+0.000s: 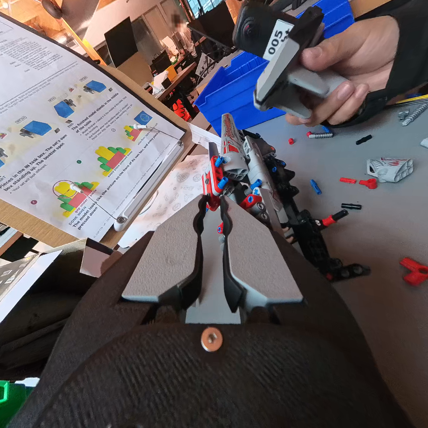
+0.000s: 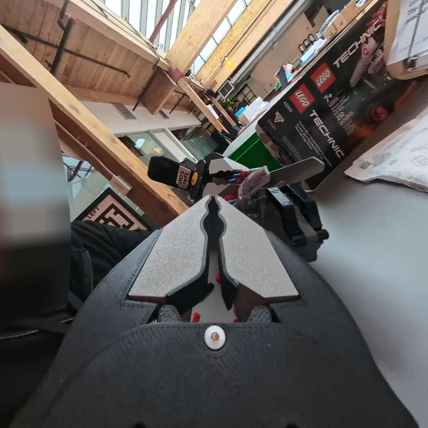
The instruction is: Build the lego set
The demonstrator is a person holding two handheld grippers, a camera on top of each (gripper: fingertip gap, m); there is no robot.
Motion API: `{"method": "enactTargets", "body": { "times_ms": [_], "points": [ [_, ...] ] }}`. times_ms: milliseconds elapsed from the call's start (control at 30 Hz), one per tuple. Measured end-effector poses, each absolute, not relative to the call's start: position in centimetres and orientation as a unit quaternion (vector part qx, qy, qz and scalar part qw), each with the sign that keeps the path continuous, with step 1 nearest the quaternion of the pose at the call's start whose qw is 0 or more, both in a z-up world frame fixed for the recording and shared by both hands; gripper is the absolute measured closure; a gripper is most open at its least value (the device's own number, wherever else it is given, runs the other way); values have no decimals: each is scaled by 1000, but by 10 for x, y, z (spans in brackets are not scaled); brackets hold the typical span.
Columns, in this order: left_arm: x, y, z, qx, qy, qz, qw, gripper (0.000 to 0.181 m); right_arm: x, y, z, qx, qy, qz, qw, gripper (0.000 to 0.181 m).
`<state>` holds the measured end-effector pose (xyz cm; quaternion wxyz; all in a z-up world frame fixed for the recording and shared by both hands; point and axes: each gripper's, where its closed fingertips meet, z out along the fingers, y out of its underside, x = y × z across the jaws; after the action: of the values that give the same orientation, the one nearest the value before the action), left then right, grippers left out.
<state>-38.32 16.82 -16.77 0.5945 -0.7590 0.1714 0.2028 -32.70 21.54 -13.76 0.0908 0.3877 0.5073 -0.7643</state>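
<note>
The part-built Lego model (image 1: 254, 166) has a black chassis, grey panels, red beams and blue pins, and lies on the grey table (image 1: 370, 231). My left gripper (image 1: 212, 198) is shut on a red beam (image 1: 214, 176) at the model's near end. The right wrist view shows this grasp from the side, with the left gripper (image 2: 228, 177) clamped on the red part beside the blue pins of the model (image 2: 289, 208). My right gripper (image 2: 212, 197) is shut with its tips together and nothing between them. A hand holds it (image 1: 264, 104) above the model.
An instruction sheet on a stand (image 1: 69, 115) is at the left and a blue bin (image 1: 231, 92) behind the model. A loose grey panel (image 1: 391, 170), red pieces (image 1: 414, 273), black pins (image 1: 350, 206) and a blue pin (image 1: 315, 186) lie at the right. The set's box (image 2: 335, 104) stands nearby. The tips of one gripper are about 9 cm away from the tips of the other.
</note>
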Motion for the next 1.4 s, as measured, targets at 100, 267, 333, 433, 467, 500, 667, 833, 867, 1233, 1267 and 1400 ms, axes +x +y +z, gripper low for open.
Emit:
{"method": "enactTargets", "body": {
  "times_ms": [100,267,333,433,467,500,667,833,867,1233,1267,1400],
  "points": [
    [-383,168,-168,-758,173,205,594,171,-328,207,-146,393,526,-748,95,180],
    [-380,169,-167,-755,185,216,591,171,-325,198,-152,386,555,-731,90,179],
    [-379,169,-167,-753,192,221,590,171,-325,196,-154,385,566,-724,83,179],
    [-376,170,-167,-748,206,233,586,171,-324,194,-156,382,577,-717,78,179],
    [-375,170,-167,-747,210,237,585,171,-323,193,-157,381,580,-715,78,178],
    [-374,171,-167,-745,214,241,584,172,-323,192,-158,380,583,-714,78,178],
    [-373,171,-168,-741,225,257,578,172,-323,190,-161,380,596,-704,70,178],
    [-376,171,-168,-742,224,271,571,171,-323,191,-162,384,599,-700,65,178],
    [-376,171,-169,-742,224,271,570,171,-323,191,-163,385,599,-699,65,178],
    [-369,172,-173,-751,217,248,572,181,-329,197,-178,414,620,-665,42,174],
    [-370,171,-169,-746,214,251,579,181,-329,198,-178,417,620,-663,39,174],
    [-374,167,-161,-742,184,236,599,181,-331,203,-178,426,617,-661,28,173]
  ]
}}
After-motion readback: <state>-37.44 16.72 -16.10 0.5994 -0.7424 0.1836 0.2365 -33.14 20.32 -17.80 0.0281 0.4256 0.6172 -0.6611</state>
